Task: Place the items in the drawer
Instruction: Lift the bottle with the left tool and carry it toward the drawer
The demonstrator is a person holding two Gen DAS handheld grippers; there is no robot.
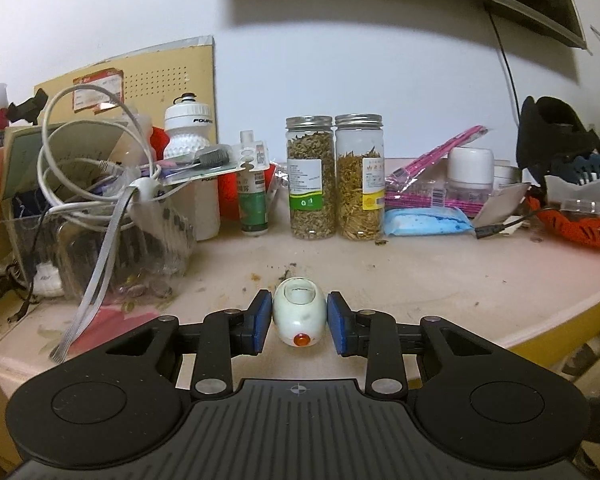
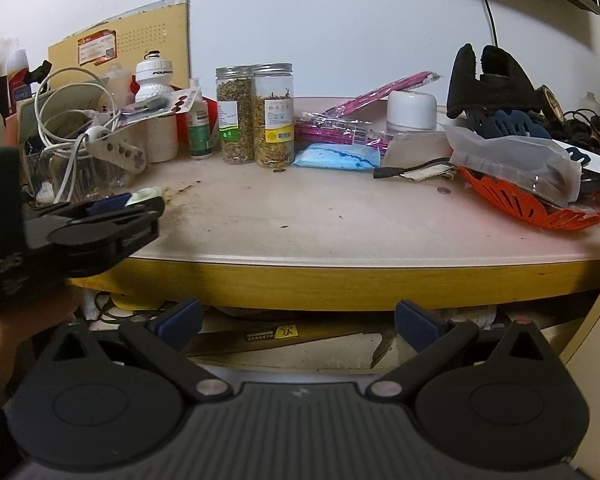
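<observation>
A small white egg-shaped gadget (image 1: pixel 299 314) with an orange button lies on the pink tabletop (image 1: pixel 440 276) between my left gripper's (image 1: pixel 299 322) blue pads (image 1: pixel 262 321). The pads stand close on both sides with narrow gaps; the jaws are open around it. In the right wrist view the left gripper (image 2: pixel 116 206) shows at the left over the table, with the gadget (image 2: pixel 144 196) peeking past it. My right gripper (image 2: pixel 298 322) is open and empty, held below the table's yellow front edge (image 2: pixel 340 284). No drawer is in view.
Along the back wall stand two herb jars (image 1: pixel 334 176), a green spray bottle (image 1: pixel 253 188), a white sports bottle (image 1: pixel 188 132), a clear box of cables (image 1: pixel 100 216), a blue pack (image 1: pixel 426 222), pink sticks (image 1: pixel 432 172), a white jar (image 1: pixel 470 172) and an orange basket (image 2: pixel 532 200).
</observation>
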